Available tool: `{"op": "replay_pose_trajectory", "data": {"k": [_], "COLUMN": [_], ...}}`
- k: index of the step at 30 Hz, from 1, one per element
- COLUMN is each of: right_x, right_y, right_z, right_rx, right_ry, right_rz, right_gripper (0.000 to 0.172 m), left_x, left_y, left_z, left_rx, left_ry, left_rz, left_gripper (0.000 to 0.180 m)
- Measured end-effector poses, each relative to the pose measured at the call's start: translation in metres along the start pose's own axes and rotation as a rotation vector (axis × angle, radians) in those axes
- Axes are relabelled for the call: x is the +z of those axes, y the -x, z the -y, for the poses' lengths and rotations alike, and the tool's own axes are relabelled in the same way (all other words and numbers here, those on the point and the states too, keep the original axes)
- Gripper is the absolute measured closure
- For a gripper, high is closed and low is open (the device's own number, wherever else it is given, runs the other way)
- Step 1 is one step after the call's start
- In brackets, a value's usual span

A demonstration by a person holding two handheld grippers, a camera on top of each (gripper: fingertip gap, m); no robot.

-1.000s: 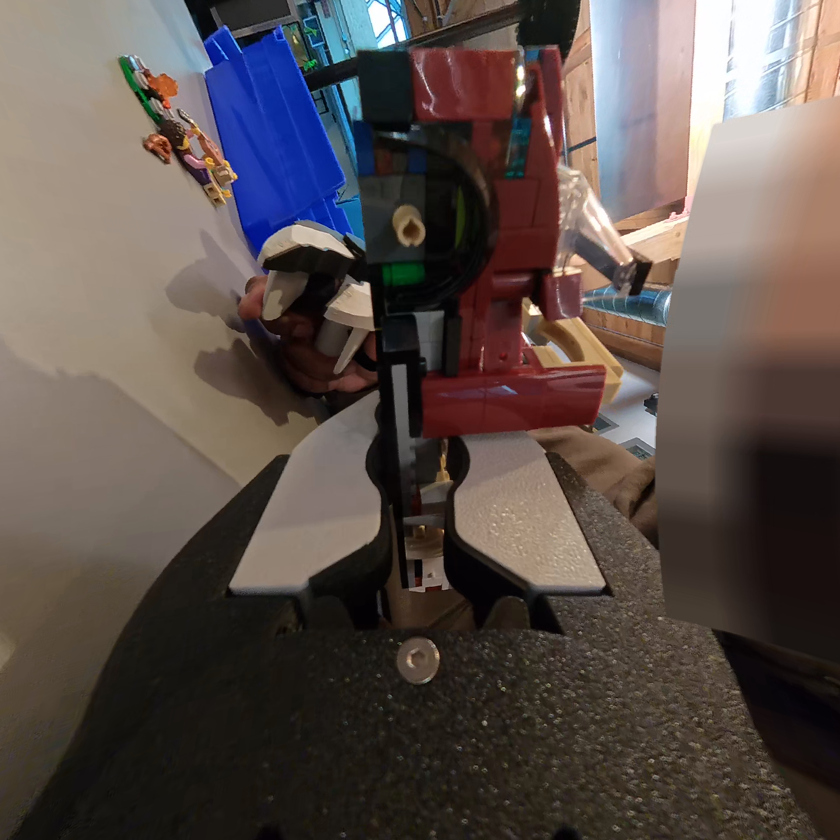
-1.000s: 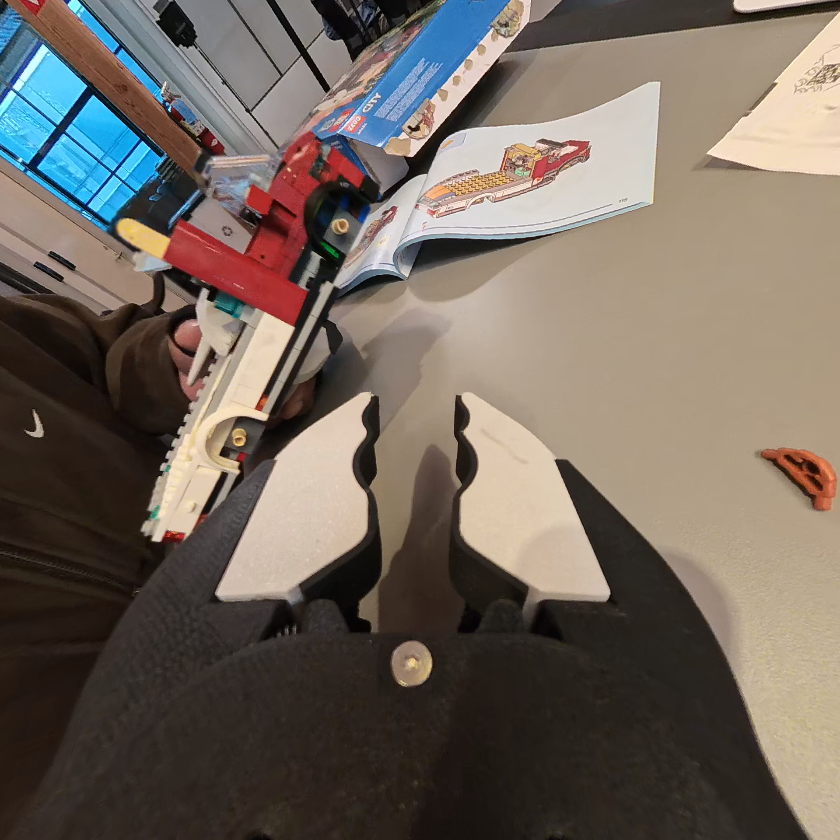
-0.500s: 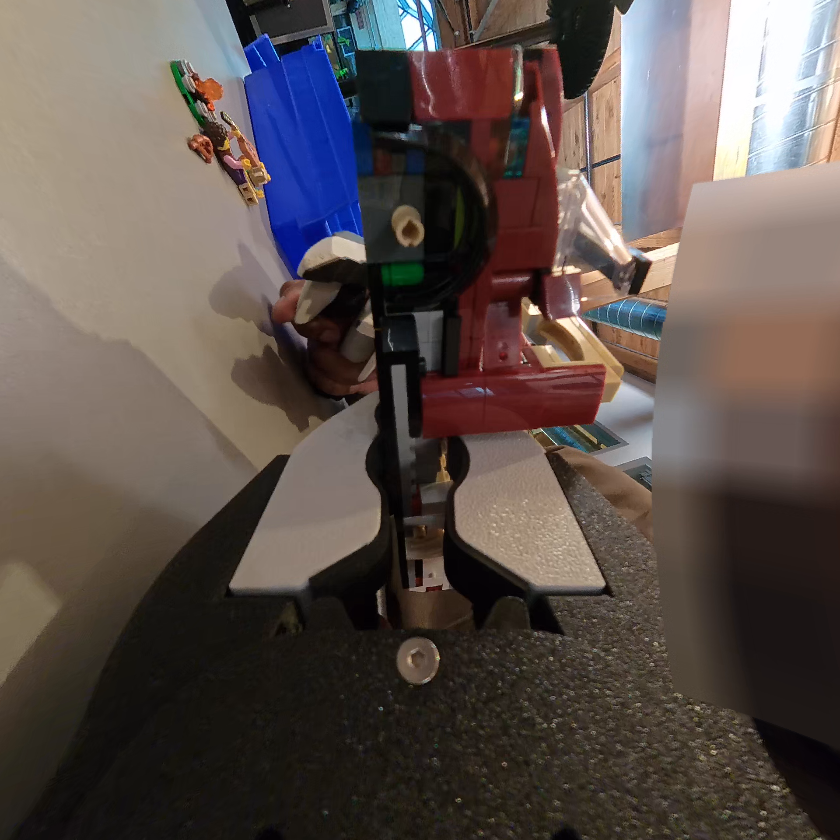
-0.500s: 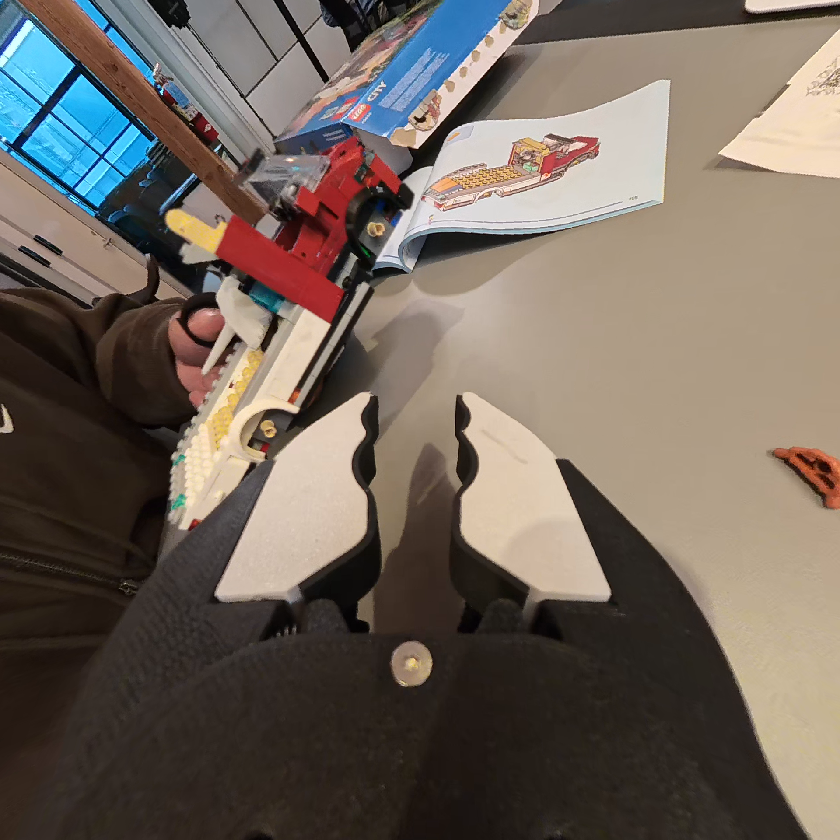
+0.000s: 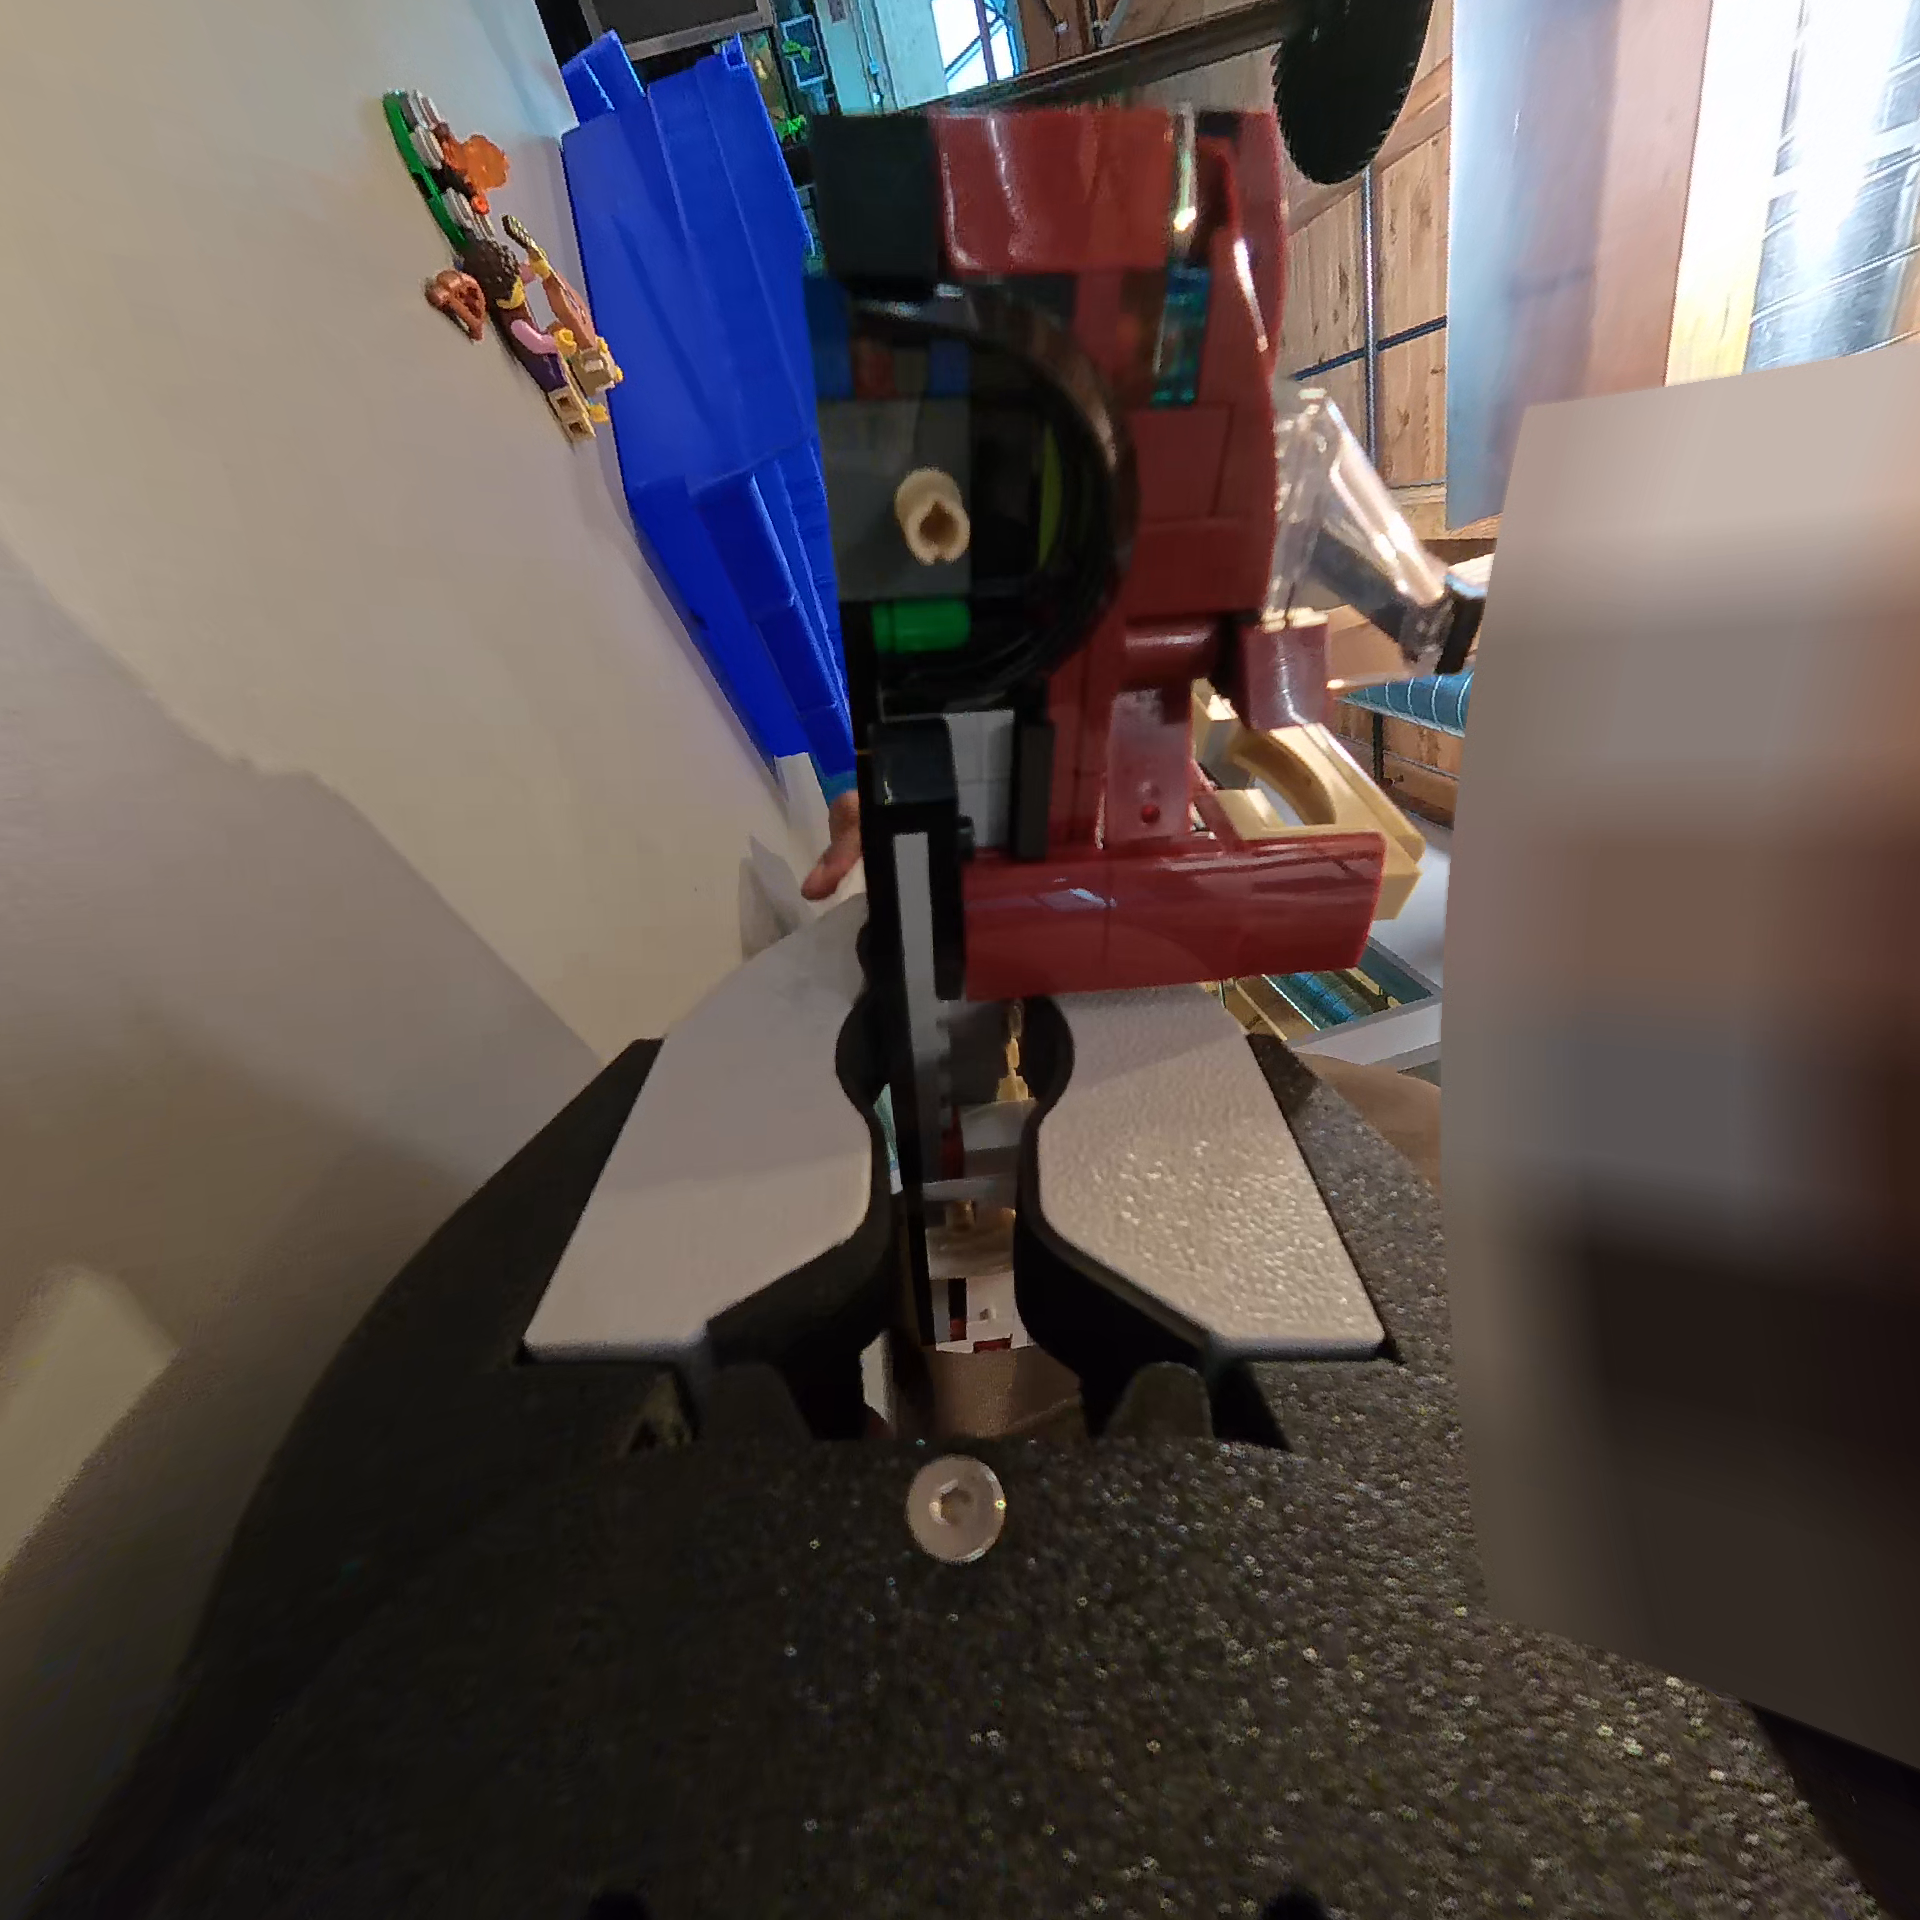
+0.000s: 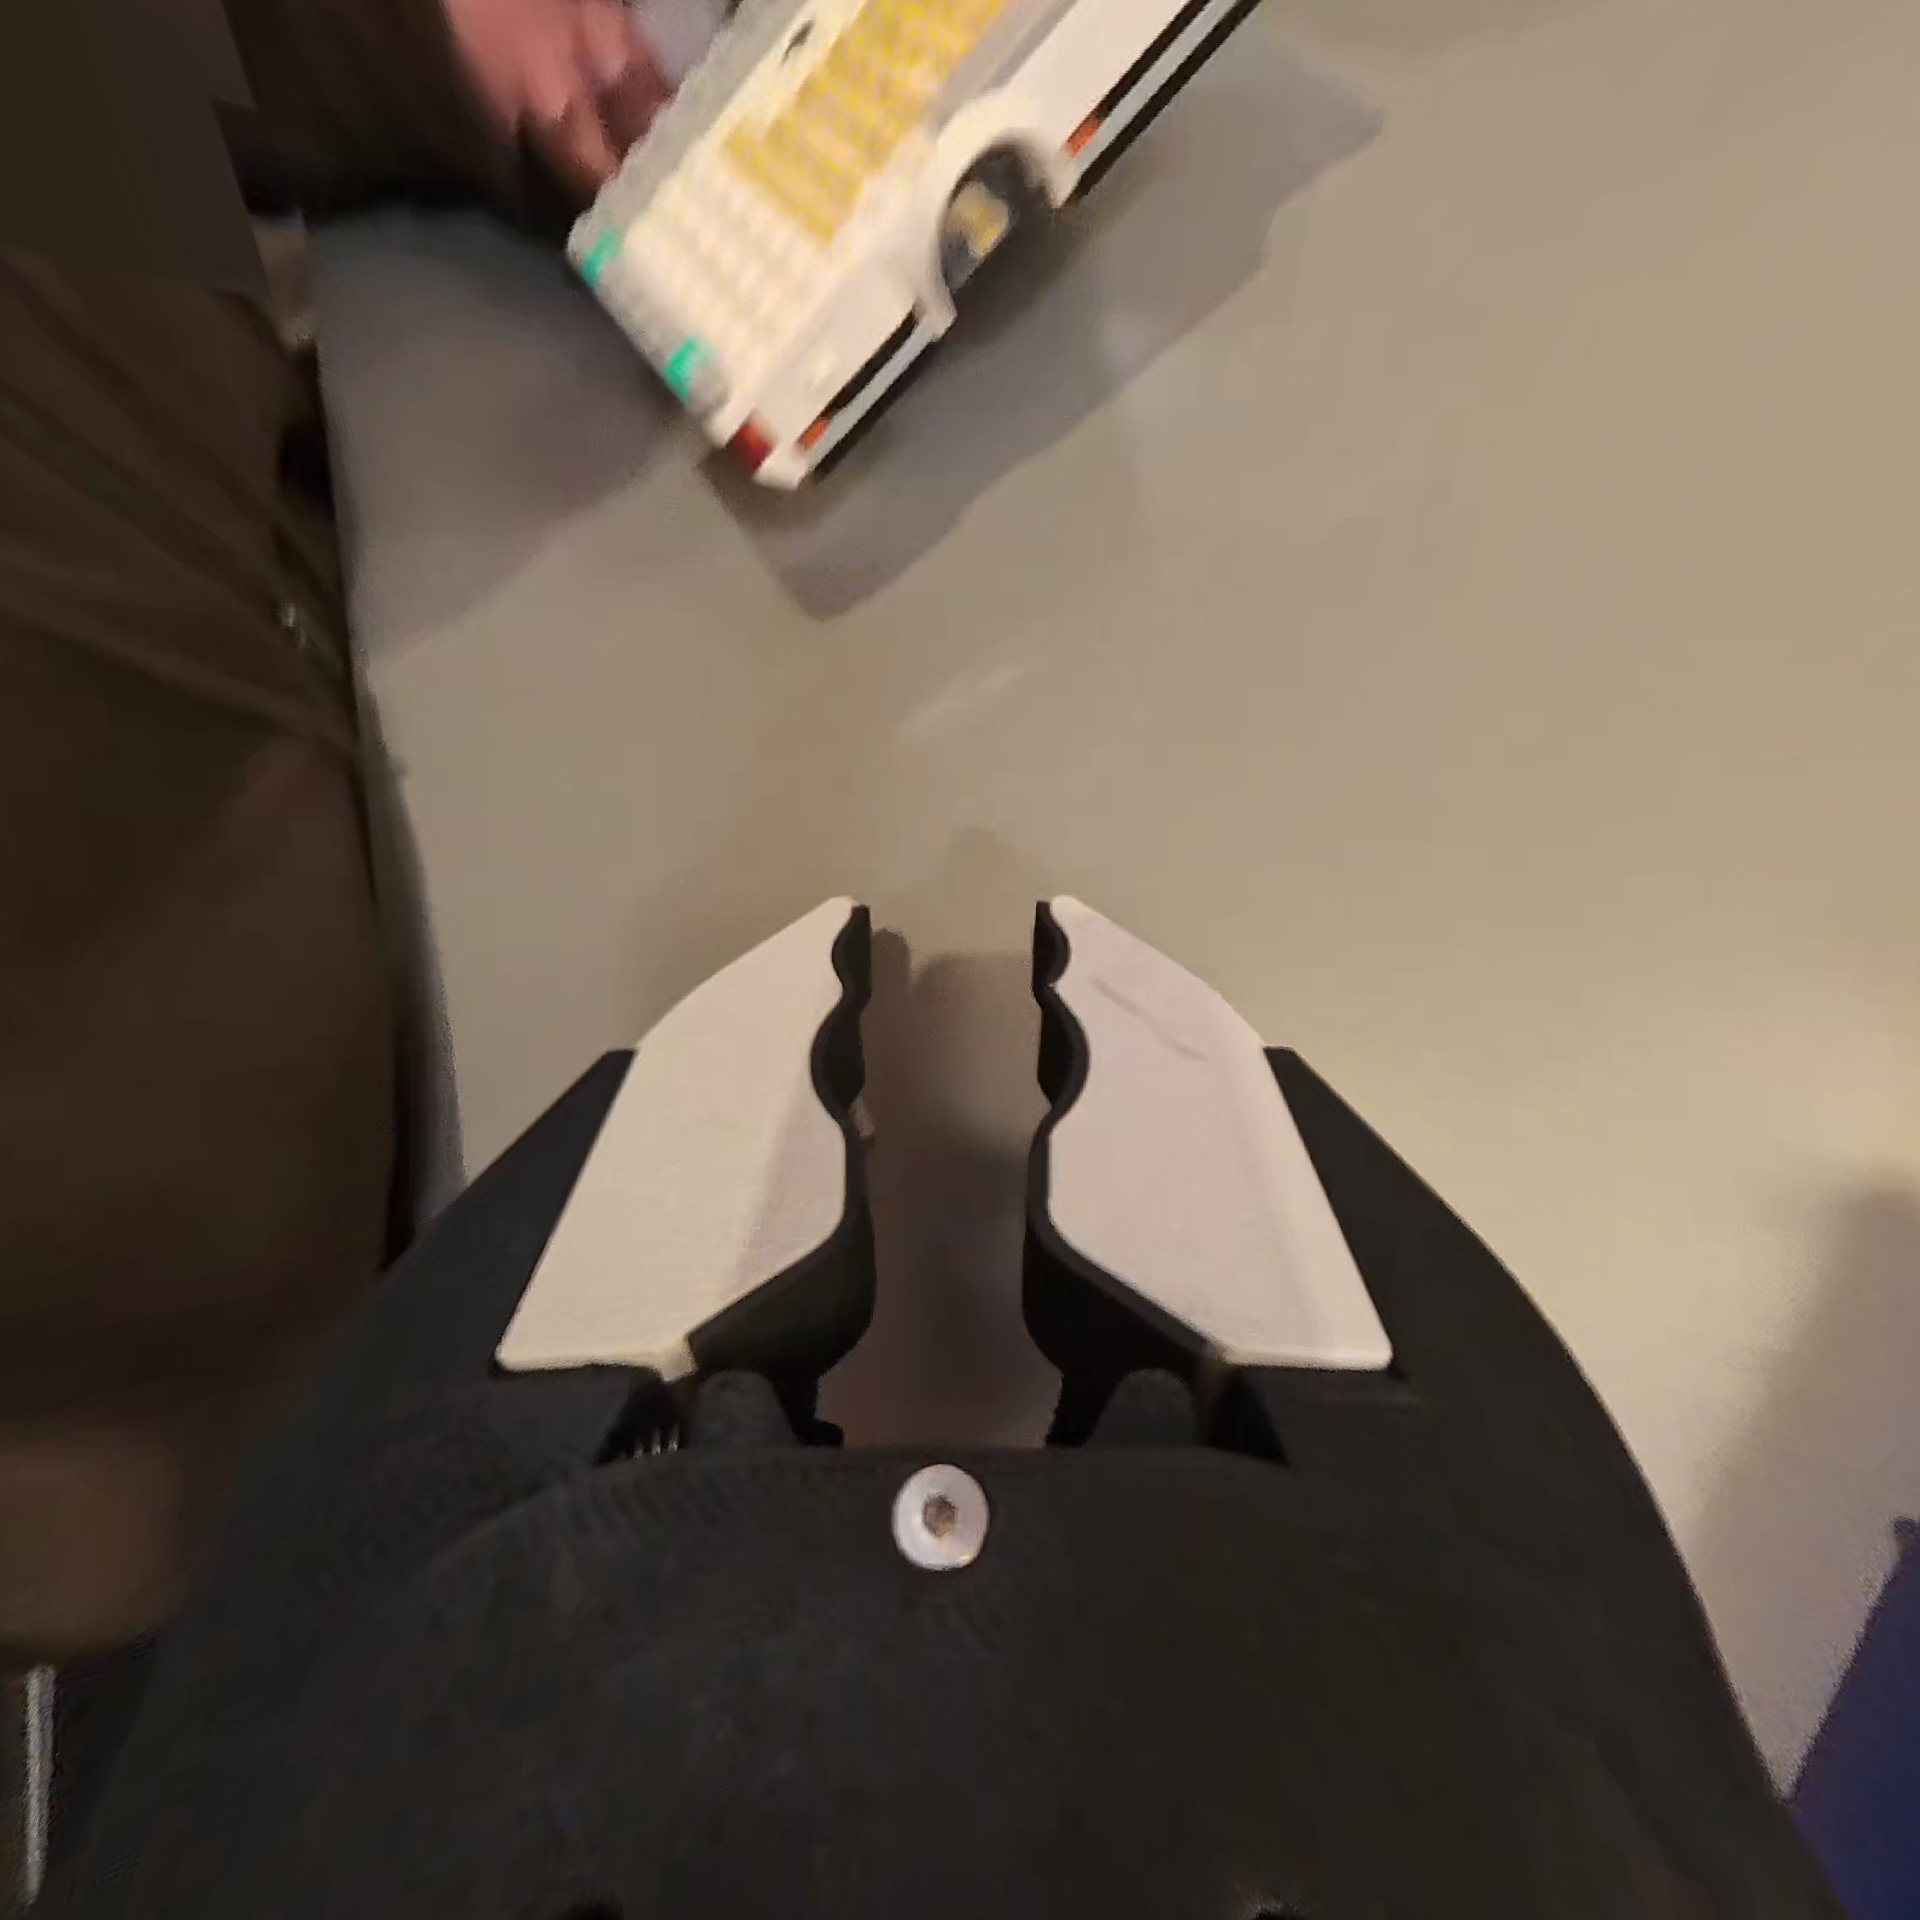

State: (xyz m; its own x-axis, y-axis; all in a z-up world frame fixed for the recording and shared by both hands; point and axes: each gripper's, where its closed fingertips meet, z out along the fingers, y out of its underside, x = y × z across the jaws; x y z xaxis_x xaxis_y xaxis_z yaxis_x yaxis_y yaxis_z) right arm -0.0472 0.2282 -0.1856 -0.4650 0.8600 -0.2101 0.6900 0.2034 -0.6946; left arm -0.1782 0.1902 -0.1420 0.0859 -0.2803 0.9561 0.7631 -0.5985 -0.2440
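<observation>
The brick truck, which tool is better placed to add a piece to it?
Probably the right tool: it is open with nothing between its fingers, over the table, while the left tool is clamped on the brick truck.

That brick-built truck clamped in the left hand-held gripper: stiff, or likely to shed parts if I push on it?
The brick-built truck is probably rigid but fragile. The left hand-held gripper pinches only its thin chassis edge, so it may pivot. The clear windscreen could pop off.

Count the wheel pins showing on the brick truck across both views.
2. One tan pin sits in the black arch of the red cab, above the left claw. A second, blurred, shows in the white rear arch. The far side is hidden, so more may exist.
</observation>
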Motion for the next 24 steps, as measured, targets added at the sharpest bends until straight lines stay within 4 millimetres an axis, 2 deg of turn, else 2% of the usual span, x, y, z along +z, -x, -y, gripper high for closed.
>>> {"op": "replay_pose_trajectory", "data": {"k": [4, 7, 10, 12, 14, 16, 21, 24], "right_x": [0.003, 0.007, 0.008, 0.009, 0.012, 0.014, 0.002, -0.005], "right_y": [0.023, 0.026, 0.025, 0.023, 0.026, 0.022, 0.015, 0.01], "right_z": [-0.027, -0.045, -0.049, -0.049, -0.047, -0.04, 0.015, 0.035], "right_rx": [-0.062, -0.132, -0.202, -0.225, -0.232, -0.241, -0.243, -0.248], "right_ry": [0.112, 0.22, 0.274, 0.287, 0.289, 0.261, -0.018, -0.112], "right_rz": [0.041, 0.015, -0.03, -0.056, -0.042, -0.061, -0.129, -0.167], "right_gripper": [0.142, 0.142, 0.15, 0.164, 0.164, 0.164, 0.164, 0.16], "left_x": [0.0, 0.001, 0.001, 0.001, 0.001, 0.0, -0.009, -0.014], "left_y": [0.0, 0.0, 0.0, 0.0, 0.0, -0.001, 0.005, 0.008], "left_z": [0.0, -0.001, -0.001, -0.001, -0.001, -0.001, 0.007, 0.013], "left_rx": [0.003, 0.009, 0.014, 0.017, 0.02, 0.022, 0.113, 0.14], "left_ry": [0.001, 0.002, 0.003, 0.004, 0.003, 0.005, 0.024, 0.011], "left_rz": [0.003, 0.006, 0.009, 0.01, 0.01, 0.013, 0.108, 0.139], "left_gripper": [0.16, 0.16, 0.16, 0.16, 0.16, 0.16, 0.16, 0.16]}}
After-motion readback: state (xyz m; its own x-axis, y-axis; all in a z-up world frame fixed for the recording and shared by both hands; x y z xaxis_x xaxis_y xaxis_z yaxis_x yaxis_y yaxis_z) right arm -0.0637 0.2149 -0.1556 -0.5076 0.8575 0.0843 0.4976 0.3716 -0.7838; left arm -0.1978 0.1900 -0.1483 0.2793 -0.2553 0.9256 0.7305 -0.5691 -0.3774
